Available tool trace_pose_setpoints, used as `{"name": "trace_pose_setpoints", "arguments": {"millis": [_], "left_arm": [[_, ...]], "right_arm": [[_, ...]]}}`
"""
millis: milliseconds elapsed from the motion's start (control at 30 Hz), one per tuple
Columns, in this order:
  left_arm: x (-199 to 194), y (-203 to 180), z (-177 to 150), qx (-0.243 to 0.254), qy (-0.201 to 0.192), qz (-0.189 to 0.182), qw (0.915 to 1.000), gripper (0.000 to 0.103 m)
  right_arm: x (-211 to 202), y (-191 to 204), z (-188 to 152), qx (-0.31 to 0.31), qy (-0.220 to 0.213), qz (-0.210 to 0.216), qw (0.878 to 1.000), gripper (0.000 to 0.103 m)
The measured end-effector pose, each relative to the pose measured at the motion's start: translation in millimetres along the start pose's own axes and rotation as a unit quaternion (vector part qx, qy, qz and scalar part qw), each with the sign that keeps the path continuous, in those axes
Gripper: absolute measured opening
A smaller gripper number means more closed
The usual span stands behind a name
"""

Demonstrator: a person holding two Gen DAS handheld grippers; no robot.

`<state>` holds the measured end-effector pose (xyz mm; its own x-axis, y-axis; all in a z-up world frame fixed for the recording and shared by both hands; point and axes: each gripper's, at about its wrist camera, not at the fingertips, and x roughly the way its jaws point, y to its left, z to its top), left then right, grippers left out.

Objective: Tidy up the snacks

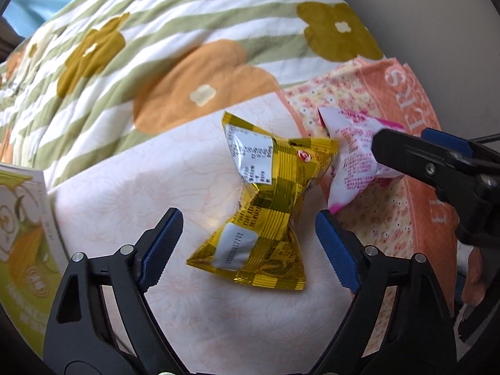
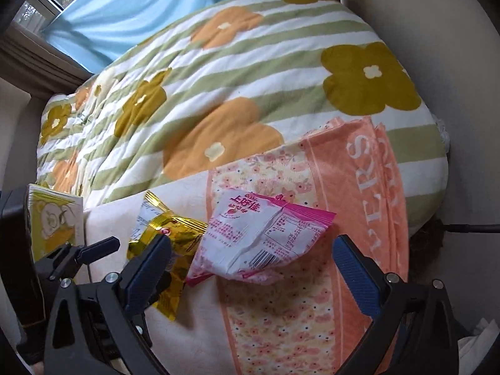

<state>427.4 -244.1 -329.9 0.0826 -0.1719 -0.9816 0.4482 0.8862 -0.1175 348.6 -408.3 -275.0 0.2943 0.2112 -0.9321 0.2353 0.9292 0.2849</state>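
A crumpled gold snack packet (image 1: 265, 206) lies on the pale cloth, between the open jaws of my left gripper (image 1: 250, 237), which hovers just above it. It also shows in the right wrist view (image 2: 175, 237). A white and pink snack packet (image 2: 259, 243) lies beside it to the right, on the floral orange towel, and shows in the left wrist view (image 1: 356, 162). My right gripper (image 2: 253, 268) is open, its jaws on either side of the pink packet; it also shows in the left wrist view (image 1: 403, 143). My left gripper shows in the right wrist view (image 2: 93, 250).
A green and yellow snack box (image 1: 22, 234) stands at the left, also in the right wrist view (image 2: 56, 222). An orange towel with lettering (image 2: 359, 187) lies on a flowered, green-striped quilt (image 2: 218, 93). A blue curtain (image 2: 140, 9) hangs behind.
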Motion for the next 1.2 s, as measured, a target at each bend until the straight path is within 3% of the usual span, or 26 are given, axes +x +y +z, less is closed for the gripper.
{"name": "trace_pose_setpoints", "arguments": {"millis": [67, 133, 267, 567, 667, 833, 933, 1200], "left_arm": [[8.0, -0.7, -2.1, -0.007, 0.011, -0.007, 0.9999, 0.068], [13.5, 1.5, -3.5, -0.022, 0.014, -0.02, 0.9995, 0.059], [14.2, 4.0, -6.0, -0.035, 0.007, -0.033, 0.9988, 0.053], [5.7, 22.5, -9.6, -0.065, -0.001, -0.023, 0.9976, 0.051], [0.3, 31.0, -12.4, -0.076, -0.004, -0.019, 0.9969, 0.051], [-12.4, 39.5, -17.5, -0.086, -0.013, -0.011, 0.9962, 0.051], [-24.9, 42.7, -21.9, -0.089, -0.025, -0.009, 0.9957, 0.051], [-91.7, 63.3, -37.1, -0.099, -0.081, -0.001, 0.9918, 0.05]], "right_arm": [[7.8, -3.3, 0.7, 0.007, 0.007, 0.002, 1.0, 0.102], [13.8, -5.1, 1.1, 0.011, 0.014, 0.005, 1.0, 0.102], [21.5, -3.9, 2.9, 0.006, 0.022, 0.004, 1.0, 0.102], [29.3, 0.6, 4.3, -0.018, 0.016, -0.022, 0.999, 0.097], [33.0, 2.9, 1.6, -0.032, 0.018, -0.031, 0.999, 0.089], [41.5, 7.8, -4.5, -0.041, 0.037, -0.015, 0.998, 0.064], [37.0, 12.5, -6.9, -0.053, 0.034, -0.016, 0.998, 0.058], [-14.8, 36.9, -11.5, -0.078, -0.022, -0.01, 0.997, 0.056]]}}
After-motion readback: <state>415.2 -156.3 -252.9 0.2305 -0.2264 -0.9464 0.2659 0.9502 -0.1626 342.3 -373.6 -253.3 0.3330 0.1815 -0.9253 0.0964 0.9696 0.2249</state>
